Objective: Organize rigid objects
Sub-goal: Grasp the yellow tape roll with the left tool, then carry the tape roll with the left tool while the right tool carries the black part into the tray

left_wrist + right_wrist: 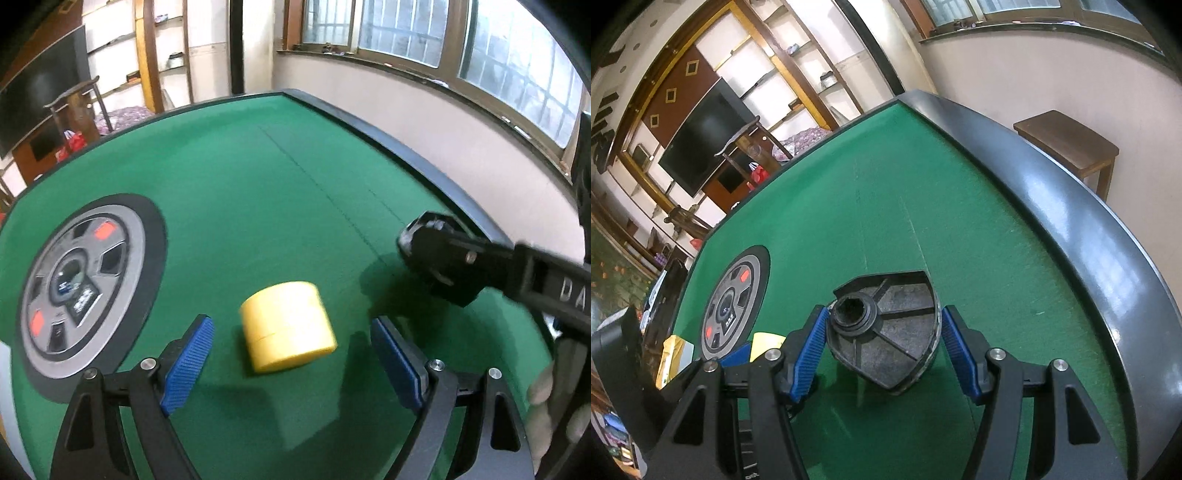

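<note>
Your left gripper hangs over the green worktop with its jaws released and spread wide, and the yellow cylinder stands upright on the felt just ahead of them. Neither blue pad touches it. That wide spread makes sense: the cylinder is broad, and you need clearance on both sides before you close.

Your right gripper is busy: jaws clenched on the black fan-shaped part, one blue pad against each side edge. It looks lifted clear of the felt, with shadow under it, though I can't be certain. Gripping across the flat sides rather than the curved rim should stop it twisting, I'd say.

Now the views. The left camera shows the right gripper from outside, off toward the worktop's dark rim, carrying that black part well apart from the cylinder. Part of a hand shows at the far right edge there. It also shows the round control panel set into the felt, close on the left.

The right camera gives you what the left can't: the part's ribbed underside and its round socket, plus a wooden stool beyond the rim. The cylinder there is only a yellow sliver behind the gripper frame.
</note>
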Demonstrator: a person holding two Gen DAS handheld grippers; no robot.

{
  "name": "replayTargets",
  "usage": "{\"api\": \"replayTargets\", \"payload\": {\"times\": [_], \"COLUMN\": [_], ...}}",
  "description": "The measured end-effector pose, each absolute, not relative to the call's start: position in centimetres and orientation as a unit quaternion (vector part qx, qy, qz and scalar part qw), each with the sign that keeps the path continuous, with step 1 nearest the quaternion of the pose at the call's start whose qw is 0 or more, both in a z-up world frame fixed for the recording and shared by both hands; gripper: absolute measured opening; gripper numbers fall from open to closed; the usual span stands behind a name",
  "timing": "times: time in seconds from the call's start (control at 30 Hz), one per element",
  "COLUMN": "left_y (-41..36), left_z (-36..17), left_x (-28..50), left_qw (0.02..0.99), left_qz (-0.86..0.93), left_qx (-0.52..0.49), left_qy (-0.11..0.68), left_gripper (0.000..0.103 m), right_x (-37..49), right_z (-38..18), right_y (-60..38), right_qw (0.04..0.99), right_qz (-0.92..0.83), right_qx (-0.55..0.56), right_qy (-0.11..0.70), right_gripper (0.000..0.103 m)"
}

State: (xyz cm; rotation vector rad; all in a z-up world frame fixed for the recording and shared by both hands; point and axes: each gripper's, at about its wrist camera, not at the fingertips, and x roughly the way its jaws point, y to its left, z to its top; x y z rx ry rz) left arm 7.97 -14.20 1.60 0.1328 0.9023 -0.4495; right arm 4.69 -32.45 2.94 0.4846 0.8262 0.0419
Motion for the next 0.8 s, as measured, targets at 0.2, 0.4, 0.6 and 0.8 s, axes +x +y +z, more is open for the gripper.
{"api": "replayTargets", "payload": {"times": [0.2, 0.4, 0.6, 0.8], "left_y": [-14.4, -10.6, -3.6, 7.5], "left_z": [1.9, 3.2, 7.1, 10.8], "left_x": [8.4, 6.9, 1.6, -3.5], "left_qw": [0.866, 0.861, 0.878, 0.904], "left_qz": [-0.222, -0.220, -0.203, -0.134], "left_qx": [0.075, 0.003, -0.049, -0.084], "left_qy": [0.442, 0.458, 0.432, 0.398], "left_gripper": [0.046, 0.046, 0.046, 0.046], "right_x": [5.1, 5.4, 5.2, 4.9], "right_z": [2.8, 2.7, 2.9, 3.3], "right_y": [-32.4, -31.7, -30.1, -27.5], "right_qw": [0.887, 0.889, 0.898, 0.906], "right_qz": [0.023, 0.028, 0.036, 0.049], "right_qx": [0.229, 0.216, 0.186, 0.152], "right_qy": [0.401, 0.404, 0.397, 0.391], "right_gripper": [0.061, 0.061, 0.061, 0.061]}}
